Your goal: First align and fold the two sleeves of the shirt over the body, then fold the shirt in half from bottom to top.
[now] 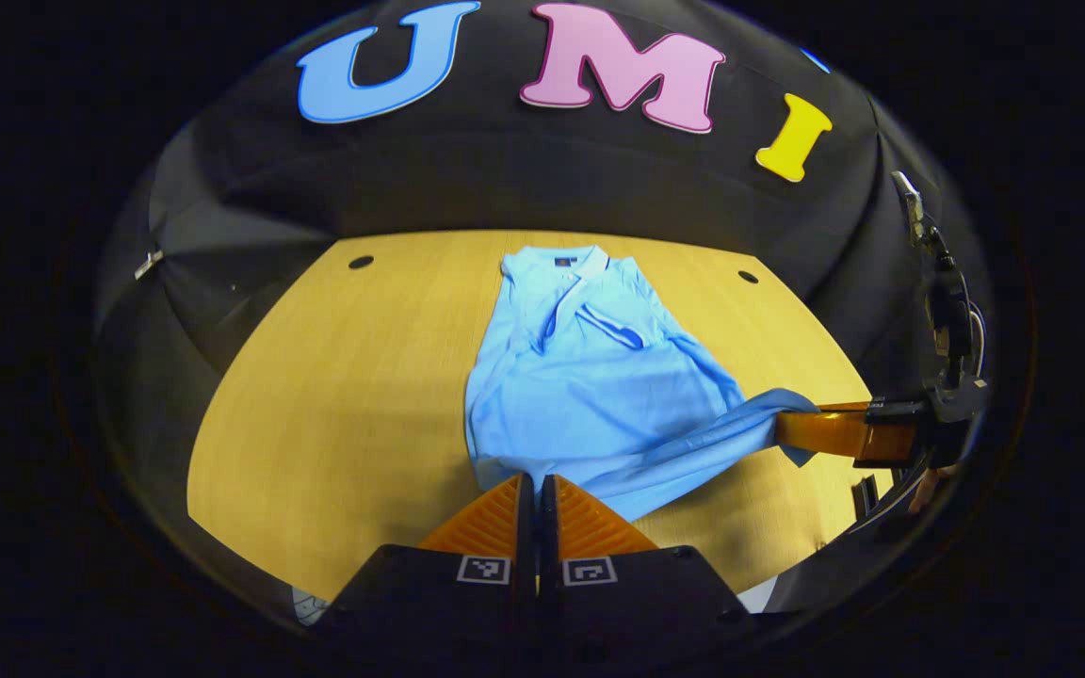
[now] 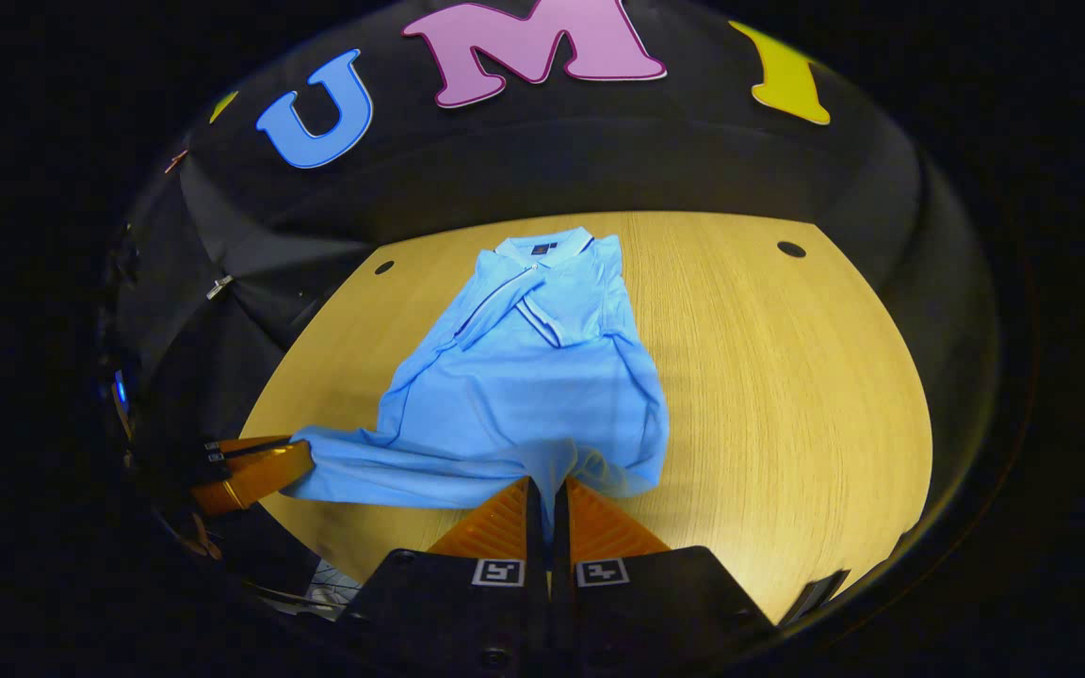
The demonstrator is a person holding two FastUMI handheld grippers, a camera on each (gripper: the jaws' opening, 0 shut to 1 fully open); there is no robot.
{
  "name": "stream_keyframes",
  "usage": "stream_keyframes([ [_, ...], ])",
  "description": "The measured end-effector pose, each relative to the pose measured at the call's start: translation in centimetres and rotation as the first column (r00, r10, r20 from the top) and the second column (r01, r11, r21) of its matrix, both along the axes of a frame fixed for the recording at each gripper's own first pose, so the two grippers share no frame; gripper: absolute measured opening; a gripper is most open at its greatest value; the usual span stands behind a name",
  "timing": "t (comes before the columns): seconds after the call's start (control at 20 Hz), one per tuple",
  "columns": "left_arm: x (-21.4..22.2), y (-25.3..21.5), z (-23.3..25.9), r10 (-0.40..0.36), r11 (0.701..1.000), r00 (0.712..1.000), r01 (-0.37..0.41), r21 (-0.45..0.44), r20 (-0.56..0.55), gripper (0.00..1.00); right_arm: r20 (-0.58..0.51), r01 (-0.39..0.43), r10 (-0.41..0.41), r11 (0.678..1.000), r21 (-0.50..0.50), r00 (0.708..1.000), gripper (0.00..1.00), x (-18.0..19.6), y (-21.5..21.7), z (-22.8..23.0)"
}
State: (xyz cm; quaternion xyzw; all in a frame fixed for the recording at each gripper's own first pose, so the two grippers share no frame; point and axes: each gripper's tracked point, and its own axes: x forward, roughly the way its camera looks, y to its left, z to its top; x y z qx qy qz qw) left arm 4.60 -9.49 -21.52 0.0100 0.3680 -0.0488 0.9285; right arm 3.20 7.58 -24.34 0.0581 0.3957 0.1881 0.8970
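Observation:
A light blue polo shirt (image 1: 590, 377) (image 2: 524, 377) lies on the wooden table (image 1: 335, 395), collar (image 1: 557, 259) at the far end. Both sleeves are folded in over the chest, and a dark-trimmed cuff (image 1: 613, 325) (image 2: 542, 325) shows there. My left gripper (image 1: 538, 482) is shut on one corner of the bottom hem, at the near edge of the shirt. My right gripper (image 2: 547, 485) is shut on the other hem corner. In the left gripper view the right gripper (image 1: 783, 428) shows at the right, and in the right gripper view the left gripper (image 2: 302, 461) shows at the left. The hem runs taut between them.
Two dark round holes (image 1: 361, 262) (image 1: 748, 277) sit near the table's far corners. Bare wood (image 2: 787, 377) spreads on both sides of the shirt. Black cloth walls close the booth behind the table.

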Motion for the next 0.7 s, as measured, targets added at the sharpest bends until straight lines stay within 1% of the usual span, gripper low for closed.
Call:
stream_keyframes([
  [0.15, 3.8, -0.6, 2.6, -0.030, 0.999, 0.998, 0.029, 0.021, 0.054, 0.06, 0.035, 0.004, -0.005, 1.000, 0.025, 0.999, 0.05, 3.7, 0.2, 2.0],
  [0.2, 5.1, -0.8, 3.3, -0.038, 0.999, 0.997, 0.036, 0.022, 0.068, 0.11, 0.050, 0.006, -0.008, 0.999, 0.031, 0.999, 0.05, 5.2, 0.3, 2.7],
  [0.3, 7.8, -1.2, 4.7, -0.046, 0.999, 0.994, 0.044, 0.024, 0.095, 0.11, 0.082, 0.009, -0.012, 0.999, 0.036, 0.997, 0.05, 8.2, 0.6, 3.9],
  [0.35, 9.2, -1.4, 5.3, -0.045, 0.999, 0.993, 0.043, 0.023, 0.107, 0.06, 0.095, 0.007, -0.011, 0.999, 0.042, 0.995, 0.05, 9.6, 0.8, 4.5],
  [0.5, 13.4, -1.5, 6.3, -0.029, 1.000, 0.992, 0.029, 0.000, 0.125, 0.06, 0.125, 0.000, -0.007, 0.999, 0.055, 0.992, 0.05, 13.8, 2.0, 5.8],
  [0.6, 16.1, -0.8, 6.5, -0.029, 0.999, 0.989, 0.025, 0.030, 0.142, 0.06, 0.150, -0.005, -0.003, 0.998, 0.055, 0.989, 0.05, 16.3, 2.6, 6.4],
  [0.65, 17.8, -0.3, 6.2, -0.025, 0.999, 0.989, 0.019, 0.042, 0.146, 0.06, 0.168, -0.001, -0.005, 0.999, 0.039, 0.986, 0.05, 17.8, 2.6, 6.5],
  [0.7, 19.3, -0.3, 6.1, -0.015, 1.000, 0.989, 0.011, 0.028, 0.144, 0.06, 0.177, 0.003, -0.008, 0.999, 0.032, 0.984, 0.05, 19.3, 2.7, 6.5],
])
